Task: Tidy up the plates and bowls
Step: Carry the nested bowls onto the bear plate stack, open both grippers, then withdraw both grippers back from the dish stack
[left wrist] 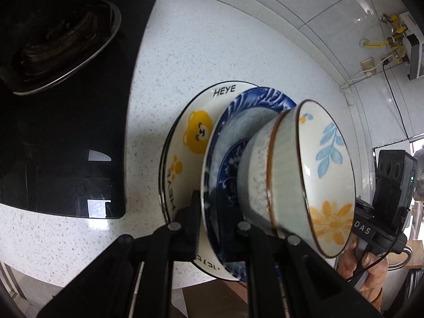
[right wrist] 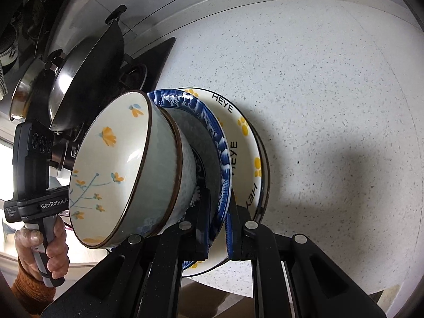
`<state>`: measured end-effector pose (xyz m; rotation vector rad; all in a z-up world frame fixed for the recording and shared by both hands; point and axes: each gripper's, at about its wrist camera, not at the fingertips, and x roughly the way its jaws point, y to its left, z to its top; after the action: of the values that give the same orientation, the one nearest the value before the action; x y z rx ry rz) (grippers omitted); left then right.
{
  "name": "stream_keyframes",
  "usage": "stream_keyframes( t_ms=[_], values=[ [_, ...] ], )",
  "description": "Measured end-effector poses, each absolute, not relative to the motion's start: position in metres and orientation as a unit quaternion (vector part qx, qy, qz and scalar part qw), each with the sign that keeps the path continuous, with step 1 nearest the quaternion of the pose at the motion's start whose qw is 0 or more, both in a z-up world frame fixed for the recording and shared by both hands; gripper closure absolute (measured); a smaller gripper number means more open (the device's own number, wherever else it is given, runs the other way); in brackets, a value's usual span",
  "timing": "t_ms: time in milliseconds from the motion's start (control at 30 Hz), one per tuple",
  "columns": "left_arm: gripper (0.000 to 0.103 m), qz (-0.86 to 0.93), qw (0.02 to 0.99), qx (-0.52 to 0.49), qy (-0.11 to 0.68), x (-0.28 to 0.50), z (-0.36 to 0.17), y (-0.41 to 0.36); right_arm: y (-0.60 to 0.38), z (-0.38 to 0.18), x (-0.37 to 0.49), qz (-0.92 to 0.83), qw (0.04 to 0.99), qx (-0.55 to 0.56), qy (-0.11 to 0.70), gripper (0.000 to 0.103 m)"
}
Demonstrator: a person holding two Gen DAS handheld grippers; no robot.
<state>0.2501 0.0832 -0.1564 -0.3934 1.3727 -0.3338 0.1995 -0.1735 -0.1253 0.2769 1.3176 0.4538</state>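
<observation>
A stack hangs over the speckled white counter [left wrist: 164,61]: a white bear plate [left wrist: 198,132] marked HEYE, a blue patterned plate [left wrist: 254,100] on it, and two nested floral bowls [left wrist: 326,172] on top. My left gripper [left wrist: 212,228] is shut on the two plates' rims at one side. My right gripper [right wrist: 221,228] is shut on the plates' rims at the opposite side, where the bowls [right wrist: 114,164], blue plate [right wrist: 212,122] and white plate [right wrist: 246,137] show again. Each view shows the other gripper's body beyond the bowls.
A black cooktop [left wrist: 66,132] with a burner [left wrist: 61,42] lies beside the stack. A dark wok [right wrist: 106,47] and a steel pot [right wrist: 23,98] stand on it. Tiled wall [left wrist: 304,2] behind carries a yellow-handled valve [left wrist: 394,34]. A hand [right wrist: 39,243] grips the left gripper's handle.
</observation>
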Motion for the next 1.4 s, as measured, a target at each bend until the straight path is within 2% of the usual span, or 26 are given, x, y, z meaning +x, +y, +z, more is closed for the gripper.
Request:
stream_keyframes(
  t_ms=[400, 500, 600, 667, 700, 767, 933, 1100, 1300, 1400],
  values=[
    [0.091, -0.142, 0.791, -0.141, 0.578, 0.253, -0.125, 0.087, -0.177, -0.106, 0.191, 0.183, 0.780, 0.116, 0.587, 0.089],
    [0.091, -0.139, 0.802, -0.138, 0.564, 0.247, -0.119, 0.092, -0.178, -0.089, 0.186, 0.176, 0.798, 0.107, 0.567, 0.083],
    [0.091, -0.137, 0.820, -0.138, 0.539, 0.238, -0.111, 0.096, -0.181, -0.073, 0.176, 0.173, 0.815, 0.106, 0.542, 0.074],
    [0.086, -0.140, 0.833, -0.137, 0.518, 0.230, -0.104, 0.101, -0.183, -0.064, 0.169, 0.161, 0.828, 0.098, 0.527, 0.062],
    [0.081, -0.144, 0.840, -0.139, 0.505, 0.226, -0.100, 0.102, -0.184, -0.060, 0.166, 0.157, 0.833, 0.097, 0.521, 0.059],
    [0.077, -0.154, 0.853, -0.145, 0.477, 0.219, -0.091, 0.105, -0.186, -0.051, 0.156, 0.154, 0.844, 0.099, 0.504, 0.045],
    [0.072, -0.202, 0.883, -0.129, 0.404, 0.200, -0.068, 0.104, -0.186, -0.031, 0.133, 0.128, 0.874, 0.080, 0.462, 0.032],
    [0.072, -0.211, 0.887, -0.107, 0.396, 0.185, -0.054, 0.100, -0.184, -0.007, 0.111, 0.087, 0.908, 0.061, 0.405, 0.031],
    [0.072, -0.154, 0.938, -0.053, 0.306, 0.153, -0.019, 0.109, -0.178, 0.019, 0.079, 0.059, 0.937, 0.033, 0.342, 0.030],
    [0.072, -0.161, 0.943, -0.061, 0.285, 0.141, -0.004, 0.118, -0.175, 0.027, 0.068, 0.052, 0.945, 0.024, 0.322, 0.021]
  ],
)
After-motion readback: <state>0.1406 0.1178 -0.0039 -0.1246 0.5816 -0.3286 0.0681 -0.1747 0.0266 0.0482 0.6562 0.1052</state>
